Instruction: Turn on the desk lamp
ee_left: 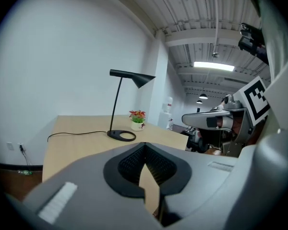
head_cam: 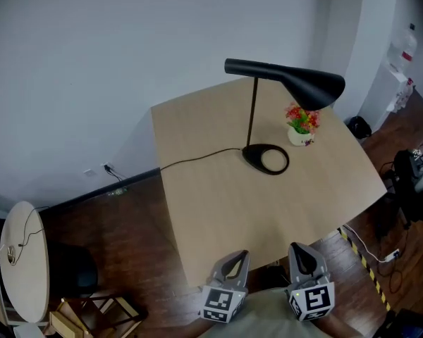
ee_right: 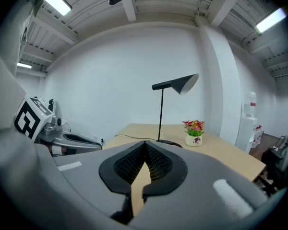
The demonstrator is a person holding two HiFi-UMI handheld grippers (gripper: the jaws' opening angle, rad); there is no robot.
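A black desk lamp (head_cam: 296, 79) stands at the far side of the light wooden table (head_cam: 225, 210), its round base (head_cam: 266, 158) near the table's middle and its shade unlit. Its black cord (head_cam: 197, 157) runs left off the table edge. My left gripper (head_cam: 233, 260) and right gripper (head_cam: 301, 253) hover side by side at the table's near edge, well short of the lamp. Both are shut with nothing between the jaws. The left gripper view shows the left gripper (ee_left: 145, 145) facing the lamp (ee_left: 132, 77); the right gripper view shows the right gripper (ee_right: 145, 143) and the lamp (ee_right: 180, 84) ahead.
A small white pot of red flowers (head_cam: 301, 127) sits just right of the lamp base. A round side table (head_cam: 25, 259) stands at the far left on the dark wood floor. A wall outlet (head_cam: 107, 169) is behind the table. Black equipment (head_cam: 416, 174) and floor cables (head_cam: 381, 259) lie to the right.
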